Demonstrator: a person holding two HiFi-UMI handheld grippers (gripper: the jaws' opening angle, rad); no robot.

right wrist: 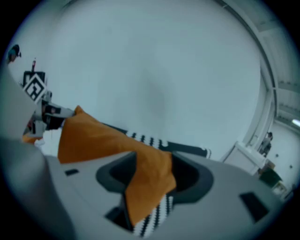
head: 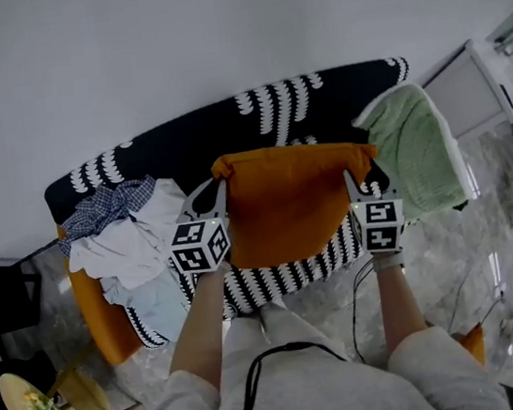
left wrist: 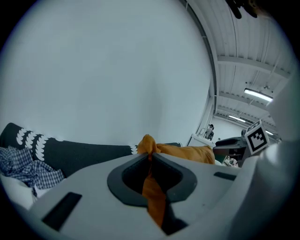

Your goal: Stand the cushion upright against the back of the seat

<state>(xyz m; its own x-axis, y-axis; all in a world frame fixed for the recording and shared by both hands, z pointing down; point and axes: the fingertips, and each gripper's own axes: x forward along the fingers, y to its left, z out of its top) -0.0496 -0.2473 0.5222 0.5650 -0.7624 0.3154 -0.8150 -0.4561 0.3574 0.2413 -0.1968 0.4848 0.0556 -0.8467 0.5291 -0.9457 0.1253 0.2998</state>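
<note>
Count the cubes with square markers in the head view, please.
2. One cube sits on the left gripper, at the left edge of the orange cushion; the other cube sits on the right gripper, at its right edge. None seems hidden.

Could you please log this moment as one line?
cushion: raised before sofa back | left gripper: shut on cushion corner | right gripper: open, corner between jaws

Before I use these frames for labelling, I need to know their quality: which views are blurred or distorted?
Head view: evenly lit, fairly sharp, the sofa bowed by the wide lens. Left gripper view: crisp on the cushion, fisheye circle with dark corners, a bright ceiling lamp at right. Right gripper view: smeared throughout, the cushion's edges soft, dark corners too.
</note>
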